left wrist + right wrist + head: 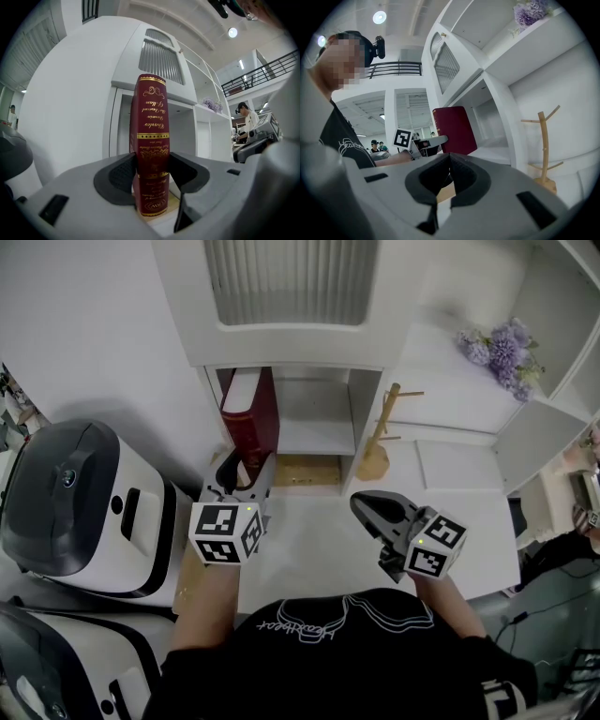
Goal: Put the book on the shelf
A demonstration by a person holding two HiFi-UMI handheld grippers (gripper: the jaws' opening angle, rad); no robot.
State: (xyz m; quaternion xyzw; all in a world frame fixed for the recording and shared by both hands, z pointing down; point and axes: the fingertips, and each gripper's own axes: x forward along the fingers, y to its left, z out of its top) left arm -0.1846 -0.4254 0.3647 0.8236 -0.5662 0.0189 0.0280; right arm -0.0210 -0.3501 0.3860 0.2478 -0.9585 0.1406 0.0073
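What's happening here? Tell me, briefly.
A person is shelving a red book. The left hand-held gripper is clamped on its spine, holding it upright at the left of the open compartment in the white shelf; it has not let go. The right hand-held gripper is shut and empty, over the white table.

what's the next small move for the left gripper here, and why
Probably slide the left gripper a little deeper in: its fingers clamp the spine of the red book, which stands upright at the left side of the shelf compartment, apparently only partly inside.
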